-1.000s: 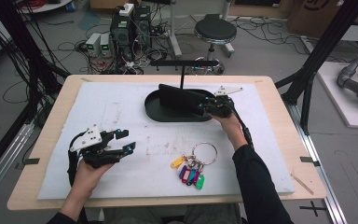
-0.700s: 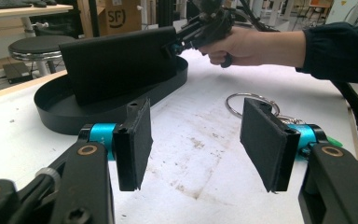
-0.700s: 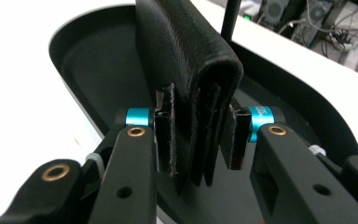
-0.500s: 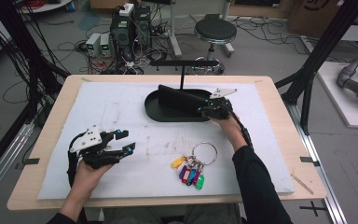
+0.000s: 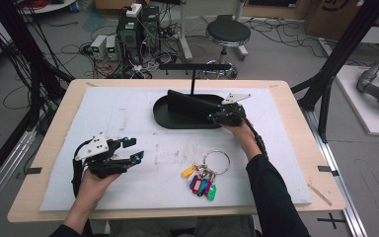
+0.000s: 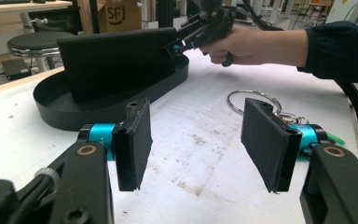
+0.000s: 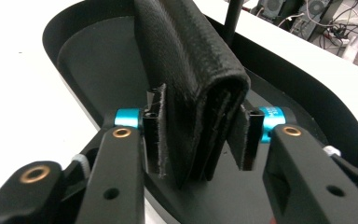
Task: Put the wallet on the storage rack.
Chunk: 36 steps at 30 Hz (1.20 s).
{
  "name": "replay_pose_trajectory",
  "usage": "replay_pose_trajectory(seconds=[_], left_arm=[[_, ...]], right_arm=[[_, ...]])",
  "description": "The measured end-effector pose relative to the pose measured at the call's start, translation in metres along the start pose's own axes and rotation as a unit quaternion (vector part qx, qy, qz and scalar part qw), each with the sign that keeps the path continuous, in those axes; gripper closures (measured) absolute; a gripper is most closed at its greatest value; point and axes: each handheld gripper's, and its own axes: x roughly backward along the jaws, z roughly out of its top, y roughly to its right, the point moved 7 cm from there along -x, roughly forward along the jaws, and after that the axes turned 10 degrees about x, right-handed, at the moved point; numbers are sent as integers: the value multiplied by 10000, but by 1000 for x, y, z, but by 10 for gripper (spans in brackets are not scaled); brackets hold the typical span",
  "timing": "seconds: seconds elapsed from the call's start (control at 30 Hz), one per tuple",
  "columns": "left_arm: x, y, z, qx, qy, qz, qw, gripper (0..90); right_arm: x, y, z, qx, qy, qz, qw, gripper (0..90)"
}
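Note:
A black folded wallet (image 5: 190, 103) stands on edge in a black oval tray (image 5: 163, 121) at the back middle of the white mat. My right gripper (image 5: 214, 116) reaches its right end. In the right gripper view the wallet (image 7: 186, 70) sits between the jaws, which have just been opening. One pad lies against it and the other pad (image 7: 247, 140) stands off with a gap. My left gripper (image 5: 134, 149) rests at the front left, open, with nothing between its pads (image 6: 133, 140). A key ring with coloured tags (image 5: 202, 180) lies at the front middle.
A black T-shaped post (image 5: 193, 74) rises from the tray's back. The white mat (image 5: 103, 113) covers most of the wooden table. Cables, a stool and equipment stand on the floor beyond the far edge.
Both hands stay where they were. The wallet stands the same way in the tray, and the keys have not moved.

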Motion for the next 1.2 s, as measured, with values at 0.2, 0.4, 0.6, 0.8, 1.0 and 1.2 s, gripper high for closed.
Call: replay_pose_trajectory(seconds=[0.2,0.4,0.6,0.8,1.0,1.2], left_arm=[[0,-2,0,21,-5,26,10000,412],[-1,-5,-1,71,-15,75,9999,394],[-3,-7,-2,100,-46,79,9999,389],[-3,-10,-3,141,-51,116,9998,380],[-3,-13,-3,164,-50,202,9996,363],[0,-20,-5,156,-59,382,9991,349]], right_arm=[[3,1,3,-57,50,-117,9999,504],[14,5,6,-237,116,-198,9995,415],[30,9,7,-260,217,-304,9990,381],[51,11,9,-261,323,-333,9986,360],[75,10,10,-291,521,-345,9976,344],[116,1,7,-249,697,-357,9966,323]])
